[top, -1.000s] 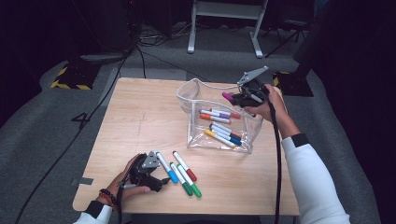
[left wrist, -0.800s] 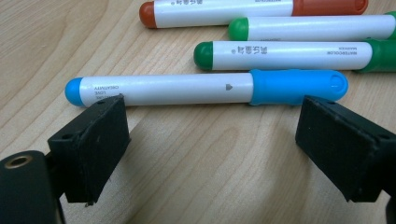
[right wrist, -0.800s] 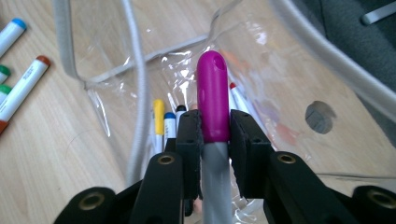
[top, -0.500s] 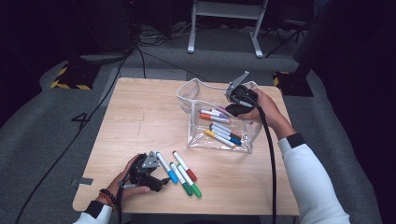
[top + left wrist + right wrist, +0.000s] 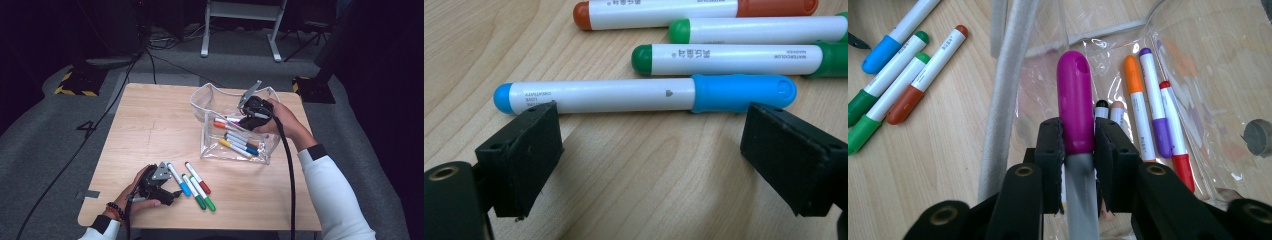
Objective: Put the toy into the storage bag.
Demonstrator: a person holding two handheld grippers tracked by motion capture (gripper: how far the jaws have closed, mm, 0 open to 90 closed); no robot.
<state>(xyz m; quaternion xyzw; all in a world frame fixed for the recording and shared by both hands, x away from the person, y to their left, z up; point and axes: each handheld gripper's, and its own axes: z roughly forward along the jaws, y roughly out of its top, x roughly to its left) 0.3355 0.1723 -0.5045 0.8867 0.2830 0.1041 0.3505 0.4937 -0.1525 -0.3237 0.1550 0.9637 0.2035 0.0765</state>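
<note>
A clear plastic pouch (image 5: 208,145) stands open on the right half of the wooden table, with several markers lying in it. My right gripper (image 5: 248,118) reaches into its mouth, shut on a magenta marker (image 5: 1075,100) that points over the orange, purple and red markers (image 5: 1151,100) on the pouch floor. Near the front left, my left gripper (image 5: 170,191) rests on the table. In the left gripper view its jaws stand open (image 5: 649,135) just short of a blue marker (image 5: 624,94), without touching it.
A red marker (image 5: 198,178) and two green markers (image 5: 201,194) lie beside the blue one. The right gripper's cable (image 5: 288,170) trails back along the sleeve. The table's front edge (image 5: 200,227) is close behind the left hand. A metal stand (image 5: 240,30) is on the floor beyond.
My right hand has carried the magenta marker leftward and slightly down, from the pouch's right rim into its opening. The left gripper has stayed put.
</note>
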